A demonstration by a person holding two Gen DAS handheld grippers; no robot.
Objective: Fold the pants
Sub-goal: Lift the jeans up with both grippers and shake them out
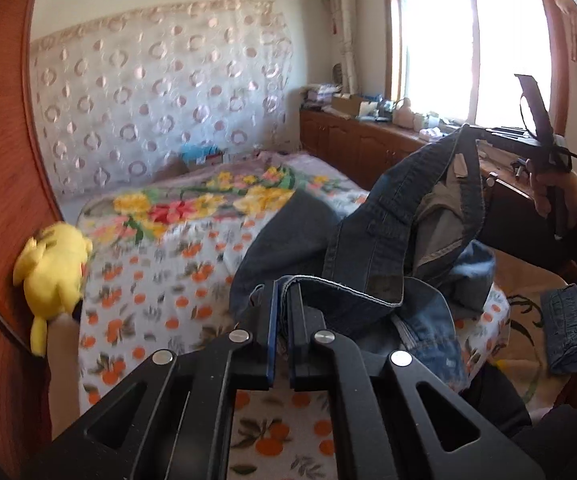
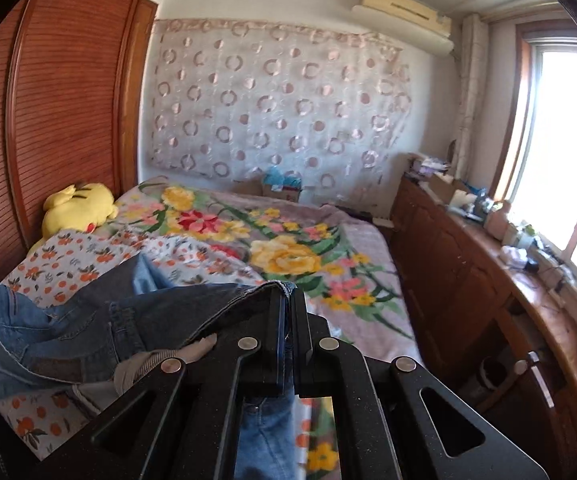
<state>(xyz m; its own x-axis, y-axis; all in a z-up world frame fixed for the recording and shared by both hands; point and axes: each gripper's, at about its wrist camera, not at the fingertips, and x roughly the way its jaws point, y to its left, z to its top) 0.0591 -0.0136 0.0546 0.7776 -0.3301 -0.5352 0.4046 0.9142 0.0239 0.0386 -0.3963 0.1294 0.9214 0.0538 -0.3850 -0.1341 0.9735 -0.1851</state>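
Note:
A pair of blue denim pants (image 1: 388, 232) hangs between my two grippers above the bed. My left gripper (image 1: 284, 286) is shut on one end of the waistband, low in the left wrist view. My right gripper (image 1: 473, 131) shows there at the upper right, held by a hand, pinching the other end of the waistband. In the right wrist view the right gripper (image 2: 287, 289) is shut on the denim edge, and the pants (image 2: 88, 320) trail off to the left over the bedding. The pale inner pocket lining (image 2: 140, 364) is exposed.
The bed carries an orange-print sheet (image 1: 160, 280) and a floral blanket (image 2: 288, 248). A yellow plush toy (image 1: 54, 268) lies against the wooden wardrobe (image 2: 60, 112). A cluttered wooden cabinet (image 2: 468, 264) runs under the window. Another folded denim piece (image 1: 568, 332) lies at the right.

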